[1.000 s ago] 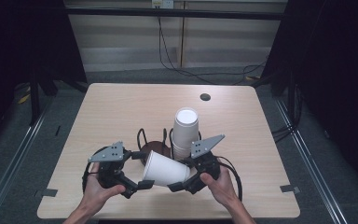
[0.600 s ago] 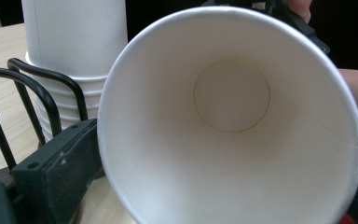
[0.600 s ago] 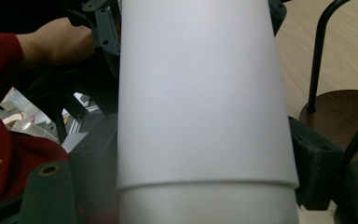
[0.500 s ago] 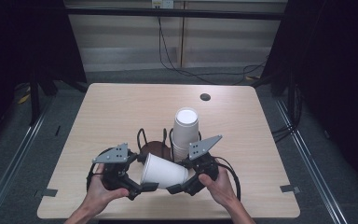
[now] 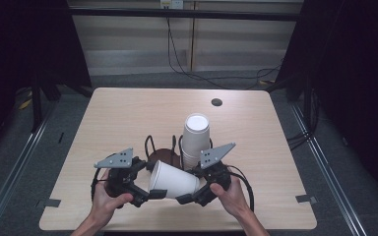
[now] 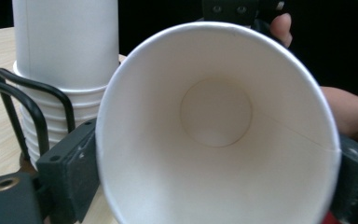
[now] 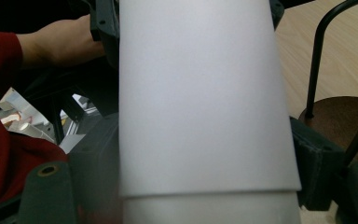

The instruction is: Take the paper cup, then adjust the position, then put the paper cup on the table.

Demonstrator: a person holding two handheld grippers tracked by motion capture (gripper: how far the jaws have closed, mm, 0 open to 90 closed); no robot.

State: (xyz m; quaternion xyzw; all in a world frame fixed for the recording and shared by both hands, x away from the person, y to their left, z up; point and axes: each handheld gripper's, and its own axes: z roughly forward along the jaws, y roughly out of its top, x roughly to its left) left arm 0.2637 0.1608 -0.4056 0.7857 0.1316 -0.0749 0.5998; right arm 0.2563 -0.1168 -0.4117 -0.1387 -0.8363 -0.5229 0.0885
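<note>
A white paper cup (image 5: 174, 179) lies on its side above the table's front, held between both grippers. My left gripper (image 5: 153, 183) is at its open mouth. In the left gripper view I look straight into the cup (image 6: 214, 140), and the pads (image 6: 74, 172) of my left gripper (image 6: 214, 179) lie against the rim on both sides; these jaws have just been closing on it. My right gripper (image 5: 192, 186) is shut on the cup's narrower end. In the right gripper view its jaws (image 7: 205, 158) clamp the cup wall (image 7: 200, 93), where a step runs across.
A tall stack of white cups (image 5: 196, 135) stands upside down in a black wire holder with a brown base (image 5: 165, 155), just behind the grippers. A small dark hole (image 5: 216, 102) sits near the far edge of the wooden table (image 5: 118, 118).
The left gripper's jaws have drawn in onto the cup's rim. Both hands, the cup and the stack have stayed where they were.
</note>
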